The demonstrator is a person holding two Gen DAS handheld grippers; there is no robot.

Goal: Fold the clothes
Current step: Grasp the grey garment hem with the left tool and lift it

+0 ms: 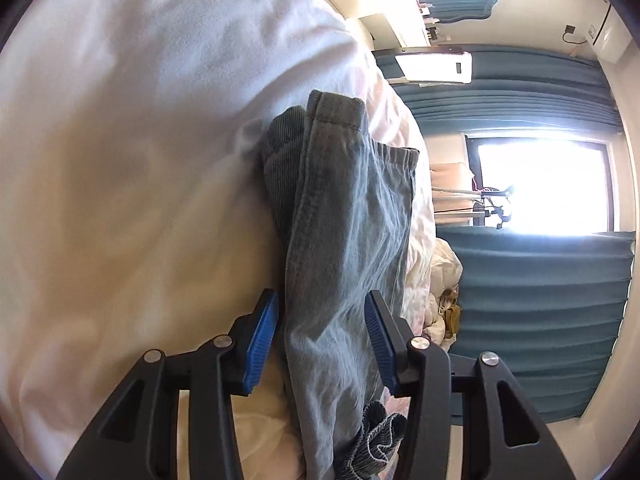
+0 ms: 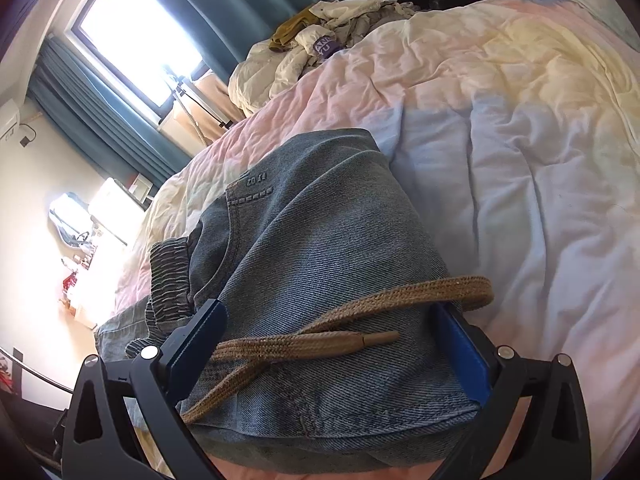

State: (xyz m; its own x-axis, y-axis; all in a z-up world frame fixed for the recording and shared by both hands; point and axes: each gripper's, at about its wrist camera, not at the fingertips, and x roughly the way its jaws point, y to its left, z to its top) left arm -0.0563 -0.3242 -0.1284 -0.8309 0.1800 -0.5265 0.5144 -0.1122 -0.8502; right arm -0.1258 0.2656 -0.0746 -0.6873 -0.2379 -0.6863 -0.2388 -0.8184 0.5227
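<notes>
The denim shorts (image 2: 320, 248) lie folded on the quilted bed (image 2: 520, 140), well in from its far edge where a heap of other clothes (image 2: 320, 40) sits. We see our left gripper (image 1: 322, 340) and right gripper (image 2: 332, 348) both spread wide around the bundle, pads apart from the cloth, gripping nothing. Our worry: the loose tan drawstring (image 2: 360, 312) crosses the right jaws and could snag, dragging the fold open.

Each hand-held gripper (image 1: 322, 340) (image 2: 332, 356) has black angular linkage arms, silver pivot screws, and ribbed blue finger pads (image 1: 262, 340).
</notes>
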